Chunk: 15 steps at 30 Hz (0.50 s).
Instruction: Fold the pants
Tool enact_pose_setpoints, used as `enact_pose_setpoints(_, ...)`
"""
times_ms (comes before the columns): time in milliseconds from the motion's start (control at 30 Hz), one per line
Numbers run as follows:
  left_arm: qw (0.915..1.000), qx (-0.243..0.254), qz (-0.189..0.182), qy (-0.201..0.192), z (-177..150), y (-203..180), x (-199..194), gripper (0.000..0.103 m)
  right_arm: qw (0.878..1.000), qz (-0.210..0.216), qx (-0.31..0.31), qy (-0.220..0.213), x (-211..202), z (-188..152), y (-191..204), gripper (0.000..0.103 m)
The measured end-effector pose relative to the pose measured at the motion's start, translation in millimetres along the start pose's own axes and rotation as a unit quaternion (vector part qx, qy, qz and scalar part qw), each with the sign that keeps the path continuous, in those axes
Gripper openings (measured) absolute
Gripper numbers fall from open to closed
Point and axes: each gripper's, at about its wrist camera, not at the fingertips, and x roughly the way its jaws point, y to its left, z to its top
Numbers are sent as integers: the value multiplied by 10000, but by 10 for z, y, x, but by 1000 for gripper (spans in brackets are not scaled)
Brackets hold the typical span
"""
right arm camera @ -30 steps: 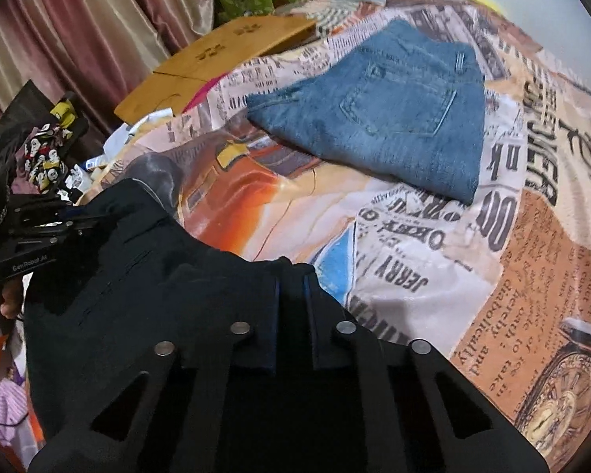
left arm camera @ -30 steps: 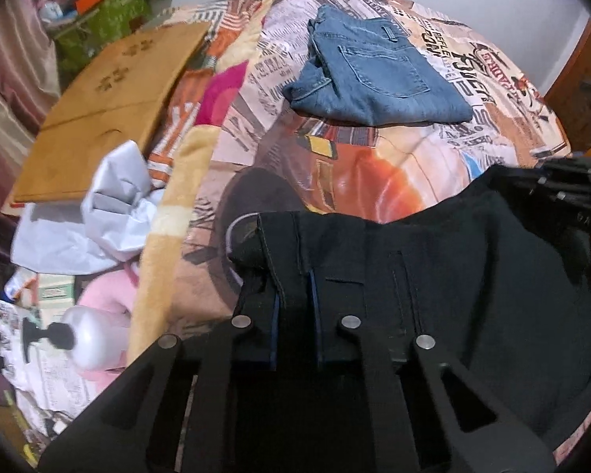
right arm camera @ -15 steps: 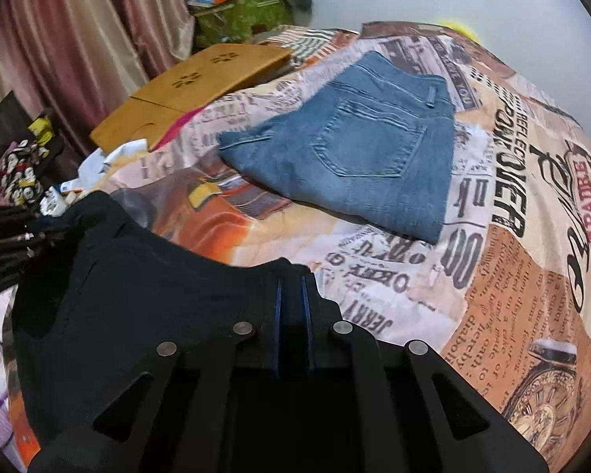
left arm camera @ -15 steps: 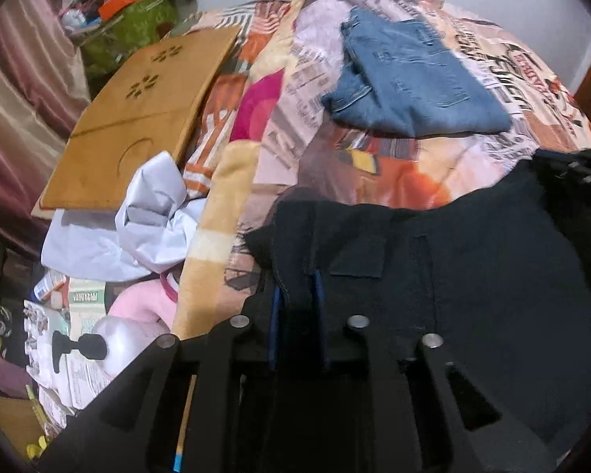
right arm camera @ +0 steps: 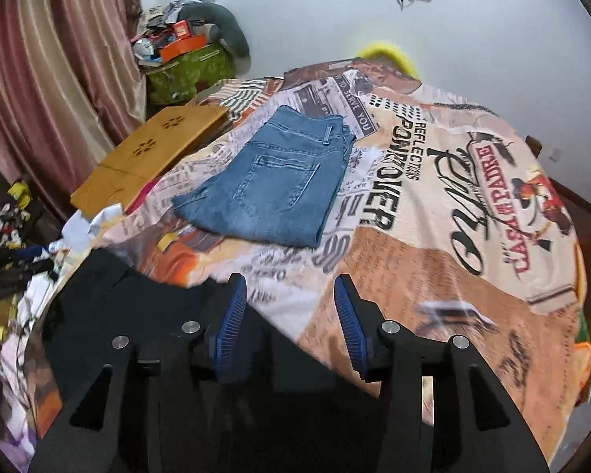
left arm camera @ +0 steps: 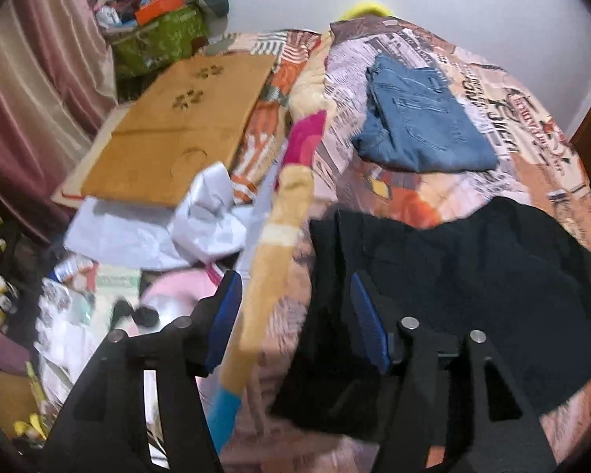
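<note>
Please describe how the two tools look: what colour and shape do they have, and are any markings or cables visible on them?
Both look alike. The left tool and the right tool have matte black, angular frames with triangular cut-outs and round silver pins at the joints. Each finger carries a blue ribbed pad. No cables, markings or sleeves are visible.

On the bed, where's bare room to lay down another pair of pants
The widest bare stretch of the bedspread lies right of the folded blue jeans. A narrower strip runs between the jeans and the black pants. The bed's left edge is crowded: wooden board, crumpled white sheet.
</note>
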Motion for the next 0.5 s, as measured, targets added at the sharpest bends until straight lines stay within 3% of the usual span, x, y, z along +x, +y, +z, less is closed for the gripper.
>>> enact_pose_setpoints(267,9932,-617,-641,749,-543,73,140,63,9992,52,-387,-21,-459,-494,126,51)
enact_pose_setpoints(433,9896,-803,-682,974,-736,-32,266,63,9991,155,-289,284,-431,-809,166,51)
enact_pose_setpoints(467,9903,-782,-644,951,-756,-70,264,62,9989,183,-217,363,-406,-889,153,51)
enact_pose_setpoints(500,9911,-739,-608,927,-767,-110,262,52,9988,197,-155,429,-396,-953,150,51)
